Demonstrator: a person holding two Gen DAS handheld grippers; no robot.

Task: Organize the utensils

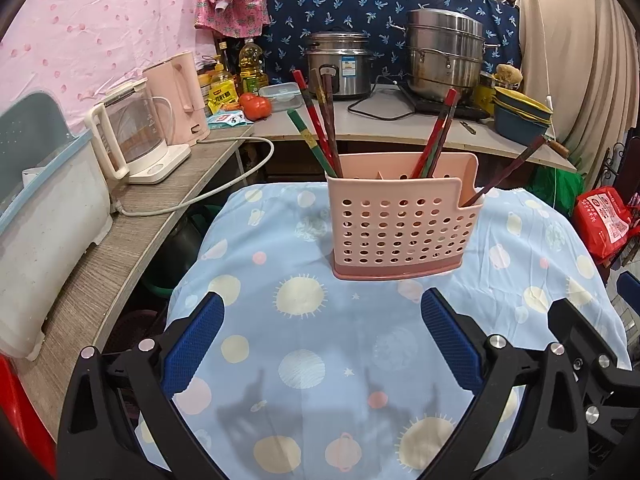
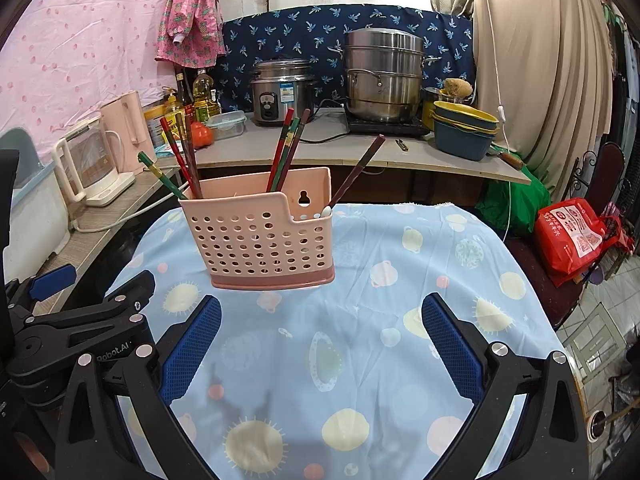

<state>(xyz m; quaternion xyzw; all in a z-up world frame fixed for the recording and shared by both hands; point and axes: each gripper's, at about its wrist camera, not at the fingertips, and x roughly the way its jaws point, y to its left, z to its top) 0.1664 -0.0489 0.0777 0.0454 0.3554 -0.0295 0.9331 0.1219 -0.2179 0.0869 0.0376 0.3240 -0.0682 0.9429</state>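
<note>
Left wrist view: a table draped in a light blue cloth (image 1: 312, 360) printed with suns and planets fills the middle of the frame. Behind it runs a counter (image 1: 400, 120) carrying a stacked steel steamer (image 1: 444, 60), a rice cooker (image 1: 340, 66), a pile of blue and yellow bowls (image 1: 520, 114), a pink kettle (image 1: 180, 100) and a clear kettle (image 1: 128, 136) on a white base.

On the cloth stands a pink holder (image 1: 400, 220) with rows of holes, upright, near the far side of the table. Chopsticks (image 1: 316, 120) lean out of it in three places: a red, green and dark bunch at its left end, a red and dark bunch (image 1: 438, 132) towards the right, and a single dark stick (image 1: 512, 170) in the low side pocket at the right end. From the right wrist view a small white tip (image 2: 327, 211) shows in that same low pocket beside the dark stick.

The left gripper (image 1: 322, 312) hovers over the cloth just short of the holder, its blue pads (image 1: 200, 340) spread wide apart with nothing between them. The right gripper (image 2: 322, 312) sits beside it, likewise spread wide and empty, its blue pads (image 2: 452, 344) above bare cloth.
</note>
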